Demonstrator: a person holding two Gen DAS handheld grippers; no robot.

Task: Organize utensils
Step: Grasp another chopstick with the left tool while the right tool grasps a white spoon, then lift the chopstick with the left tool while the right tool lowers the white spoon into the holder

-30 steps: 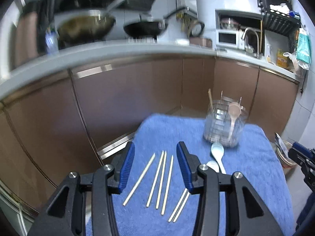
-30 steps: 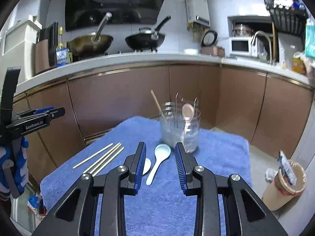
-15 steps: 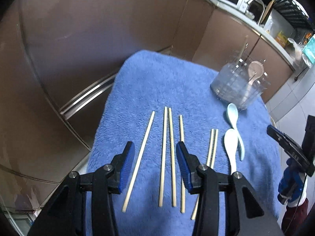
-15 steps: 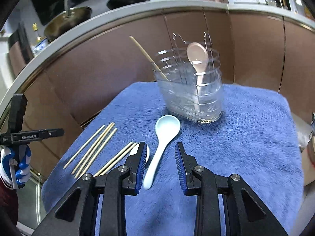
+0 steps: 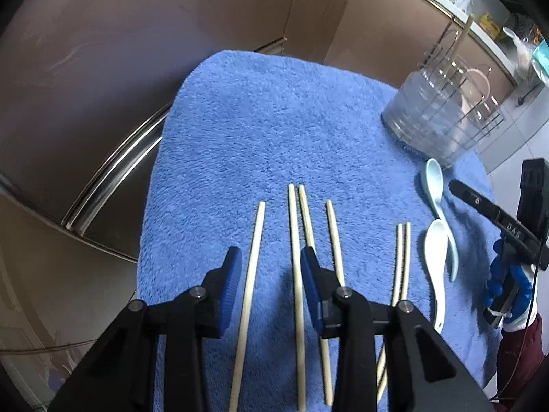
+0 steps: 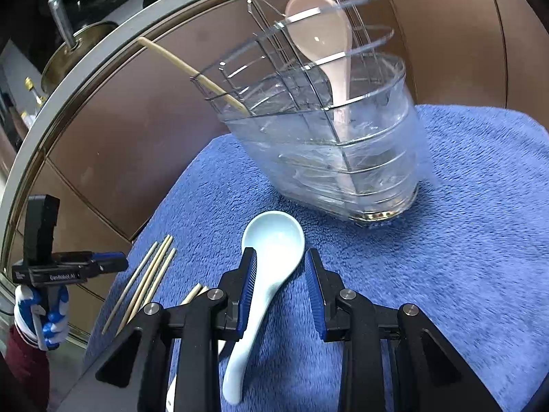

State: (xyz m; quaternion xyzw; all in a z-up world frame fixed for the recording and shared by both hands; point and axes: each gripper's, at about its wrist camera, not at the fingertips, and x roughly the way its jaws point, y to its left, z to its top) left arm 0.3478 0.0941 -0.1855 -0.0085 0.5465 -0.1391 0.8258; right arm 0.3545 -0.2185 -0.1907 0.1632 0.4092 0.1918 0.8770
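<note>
Left gripper (image 5: 271, 274) tilts steeply down, its jaws closing around two pale chopsticks (image 5: 295, 274); right gripper (image 6: 279, 288) hovers, jaws narrow, over a light-blue spoon (image 6: 267, 261).

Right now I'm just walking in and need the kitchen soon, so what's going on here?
A person is sorting utensils on a blue towel, one handheld gripper per hand. The left gripper hangs over the loose chopsticks, jaws closing around two, gripping none yet. The right gripper hovers open over the light blue spoon. A white spoon lies beside it. The clear holder has one pink spoon and one chopstick.
</note>
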